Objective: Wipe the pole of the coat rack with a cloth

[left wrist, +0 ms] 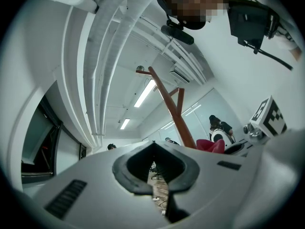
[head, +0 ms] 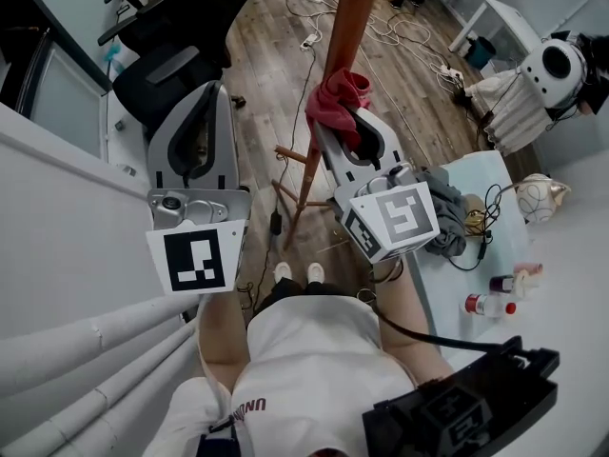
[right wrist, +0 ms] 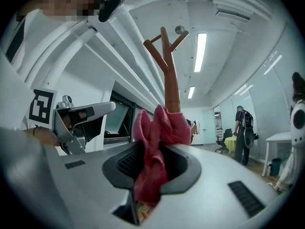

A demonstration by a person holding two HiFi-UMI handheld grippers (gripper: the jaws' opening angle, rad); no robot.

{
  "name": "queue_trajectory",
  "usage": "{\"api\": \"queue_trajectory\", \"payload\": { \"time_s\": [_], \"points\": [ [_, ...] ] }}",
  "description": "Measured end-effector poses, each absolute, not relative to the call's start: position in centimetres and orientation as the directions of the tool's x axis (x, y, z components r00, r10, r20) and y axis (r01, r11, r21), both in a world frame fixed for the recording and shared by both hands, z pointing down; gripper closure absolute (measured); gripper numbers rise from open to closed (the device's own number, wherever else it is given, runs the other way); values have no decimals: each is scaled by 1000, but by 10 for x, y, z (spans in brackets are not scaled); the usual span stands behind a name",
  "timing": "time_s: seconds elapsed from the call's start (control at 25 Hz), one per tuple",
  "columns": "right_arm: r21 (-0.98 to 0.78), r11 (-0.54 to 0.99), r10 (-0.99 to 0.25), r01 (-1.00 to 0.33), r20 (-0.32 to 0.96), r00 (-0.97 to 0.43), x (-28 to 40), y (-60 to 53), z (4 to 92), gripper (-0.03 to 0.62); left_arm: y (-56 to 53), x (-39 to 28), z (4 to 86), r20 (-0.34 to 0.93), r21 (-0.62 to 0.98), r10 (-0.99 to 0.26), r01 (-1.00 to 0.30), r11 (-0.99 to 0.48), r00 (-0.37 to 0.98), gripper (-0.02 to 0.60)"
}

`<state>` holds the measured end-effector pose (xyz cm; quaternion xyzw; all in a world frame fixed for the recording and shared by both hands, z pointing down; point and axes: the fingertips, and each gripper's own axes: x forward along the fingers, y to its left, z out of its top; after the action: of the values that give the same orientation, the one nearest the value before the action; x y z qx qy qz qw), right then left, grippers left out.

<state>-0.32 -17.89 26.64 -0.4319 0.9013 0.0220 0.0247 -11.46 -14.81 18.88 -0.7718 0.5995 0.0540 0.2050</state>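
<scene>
The brown wooden coat rack pole [head: 341, 36] rises from the wood floor right ahead of me. A red cloth [head: 337, 97] is bunched against the pole, with my right gripper [head: 339, 124] shut on it. In the right gripper view the cloth [right wrist: 159, 128] spills up out of the closed jaws and covers the pole [right wrist: 171, 89] just above them. My left gripper [head: 197, 127] hangs to the left of the pole, apart from it, jaws shut on nothing. In the left gripper view the pole [left wrist: 174, 113] and the cloth [left wrist: 212, 146] lie off to the right.
The rack's splayed legs [head: 293, 190] stand near my feet. A black office chair [head: 169, 67] sits at the back left, and cables [head: 409, 36] trail over the floor behind. A pale table [head: 495, 255] at the right holds a grey cloth [head: 447, 219] and bottles [head: 487, 305]. A person [right wrist: 245, 128] stands far off.
</scene>
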Motion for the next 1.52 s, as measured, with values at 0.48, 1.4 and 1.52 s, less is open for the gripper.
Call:
{"api": "queue_trajectory", "payload": {
  "time_s": [0.48, 1.4, 1.52],
  "points": [
    [-3, 631, -776, -776, -15, -630, -9, -178, 294, 500, -145, -119, 198, -307, -248, -914, -949, -193, 266, 569],
    [-41, 642, -760, -766, 103, -642, -13, -179, 344, 500, -143, -115, 214, -263, -242, -925, -947, -211, 274, 569],
    [-46, 642, -758, -765, 113, -643, -12, -179, 350, 500, -144, -113, 217, -256, -239, -927, -947, -214, 274, 569]
  ]
}}
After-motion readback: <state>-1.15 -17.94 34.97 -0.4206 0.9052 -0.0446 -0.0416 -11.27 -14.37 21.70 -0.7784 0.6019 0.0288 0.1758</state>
